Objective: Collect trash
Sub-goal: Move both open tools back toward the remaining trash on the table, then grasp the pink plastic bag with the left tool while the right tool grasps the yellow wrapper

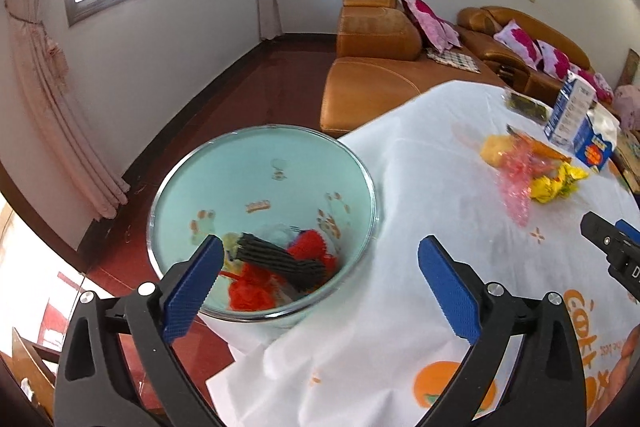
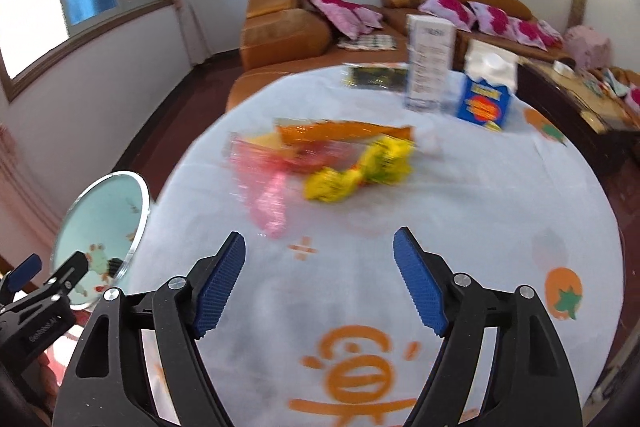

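The trash bin (image 1: 264,195), a pale green bucket with a shiny rim and small cartoon prints inside, stands on the floor just beside the table's left edge; a black ridged wrapper (image 1: 280,259) and red crumpled pieces (image 1: 256,283) lie at its bottom. More trash sits near the middle of the table (image 2: 480,227): a crumpled yellow wrapper (image 2: 360,171), touching a pink transparent film (image 2: 268,195), with an orange packet (image 2: 344,131) just behind them. Toward the far edge stand a tall white-and-blue carton (image 2: 430,67) and a blue tissue box (image 2: 486,103), and a dark flat packet (image 2: 374,77) lies to their left; their printing is too blurred to read. The white tablecloth carries orange cartoon figures and orange lettering near the front edge, cut off and not legible. The left gripper (image 1: 320,279) tilts downward over the bin's near rim and the table's left edge, its blue pads spread wide with nothing between them. The right gripper (image 2: 320,279) tilts down over the front part of the table, well short of the wrappers, its pads also apart and empty. In the right wrist view the left gripper's black body shows white lettering, too small to make out. Brown leather sofas (image 1: 376,39) with pink cushions stand beyond the table.
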`<action>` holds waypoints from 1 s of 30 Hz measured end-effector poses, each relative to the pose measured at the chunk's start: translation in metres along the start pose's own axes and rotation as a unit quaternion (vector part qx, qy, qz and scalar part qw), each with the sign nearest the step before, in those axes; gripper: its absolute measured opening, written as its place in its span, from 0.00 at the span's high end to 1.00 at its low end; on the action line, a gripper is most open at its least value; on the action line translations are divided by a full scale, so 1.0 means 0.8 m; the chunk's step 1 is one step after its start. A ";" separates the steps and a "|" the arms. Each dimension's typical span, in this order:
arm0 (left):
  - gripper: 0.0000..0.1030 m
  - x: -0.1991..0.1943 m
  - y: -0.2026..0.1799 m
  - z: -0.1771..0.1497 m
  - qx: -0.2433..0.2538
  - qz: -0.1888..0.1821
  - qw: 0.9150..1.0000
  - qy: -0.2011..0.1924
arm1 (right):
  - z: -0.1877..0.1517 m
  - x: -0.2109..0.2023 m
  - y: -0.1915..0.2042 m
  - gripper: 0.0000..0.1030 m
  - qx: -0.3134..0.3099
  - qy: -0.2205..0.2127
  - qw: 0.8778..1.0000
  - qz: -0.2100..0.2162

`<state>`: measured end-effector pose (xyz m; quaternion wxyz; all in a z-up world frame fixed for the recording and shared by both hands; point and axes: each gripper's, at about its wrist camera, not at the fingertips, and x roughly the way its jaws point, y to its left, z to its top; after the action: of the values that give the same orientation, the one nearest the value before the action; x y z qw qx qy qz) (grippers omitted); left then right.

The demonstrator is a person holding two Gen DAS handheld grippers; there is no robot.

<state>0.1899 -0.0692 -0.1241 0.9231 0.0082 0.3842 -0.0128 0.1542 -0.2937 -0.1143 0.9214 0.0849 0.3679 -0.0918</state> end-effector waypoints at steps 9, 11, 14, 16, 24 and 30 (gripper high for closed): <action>0.07 0.005 -0.046 -0.002 0.031 -0.016 0.999 -0.004 | -0.012 -0.003 -0.072 0.26 0.037 0.001 0.999 -0.031; 0.07 0.009 -0.059 0.001 0.037 -0.022 0.999 -0.008 | -0.013 -0.004 -0.085 0.27 0.041 -0.002 0.998 -0.042; 0.08 0.013 -0.077 0.008 0.045 -0.032 0.998 -0.013 | -0.014 -0.006 -0.103 0.28 0.049 -0.003 0.998 -0.050; 0.08 0.016 -0.093 0.014 0.057 -0.043 0.997 -0.021 | -0.013 -0.007 -0.113 0.35 0.054 -0.004 0.997 -0.053; 0.12 0.047 -0.164 0.046 0.082 -0.091 0.992 -0.033 | -0.010 -0.004 -0.140 0.37 0.066 -0.004 0.996 -0.057; 0.36 0.099 -0.208 0.049 0.091 -0.123 0.988 0.026 | -0.008 0.004 -0.157 0.37 0.076 0.003 0.995 -0.059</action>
<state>0.2684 -0.2375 -0.1537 0.8995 0.0457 0.4037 -0.1608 0.1232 -0.4139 -0.1325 0.9042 0.1330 0.3668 -0.1739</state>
